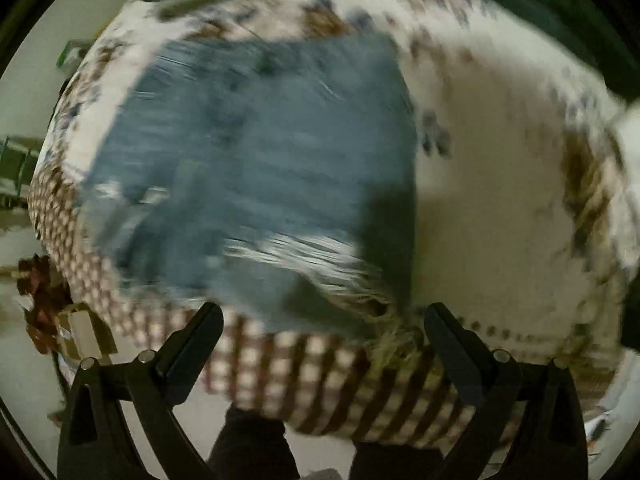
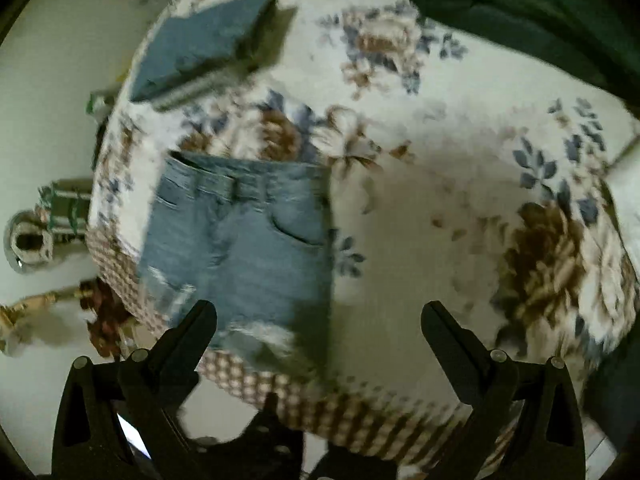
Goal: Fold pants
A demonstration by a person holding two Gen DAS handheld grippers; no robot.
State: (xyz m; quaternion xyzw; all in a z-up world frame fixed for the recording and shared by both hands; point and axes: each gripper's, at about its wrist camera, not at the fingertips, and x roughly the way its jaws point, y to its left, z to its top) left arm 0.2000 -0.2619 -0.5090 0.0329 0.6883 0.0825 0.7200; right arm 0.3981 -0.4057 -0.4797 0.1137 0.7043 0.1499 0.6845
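Observation:
Light blue ripped jeans (image 2: 244,248) lie folded in a compact rectangle on a floral bedspread (image 2: 420,208), waistband at the far side, frayed tears at the near edge. They fill the centre of the blurred left wrist view (image 1: 260,168). My left gripper (image 1: 324,320) is open and empty, fingers spread just above the jeans' near edge. My right gripper (image 2: 320,316) is open and empty, higher up, over the jeans' near right corner.
A second folded blue garment (image 2: 204,44) lies farther back on the bed. The bed's checked border (image 2: 360,412) marks the near edge. A dark green cloth (image 2: 520,12) lies at the far right. Small items (image 2: 28,236) sit on the floor to the left.

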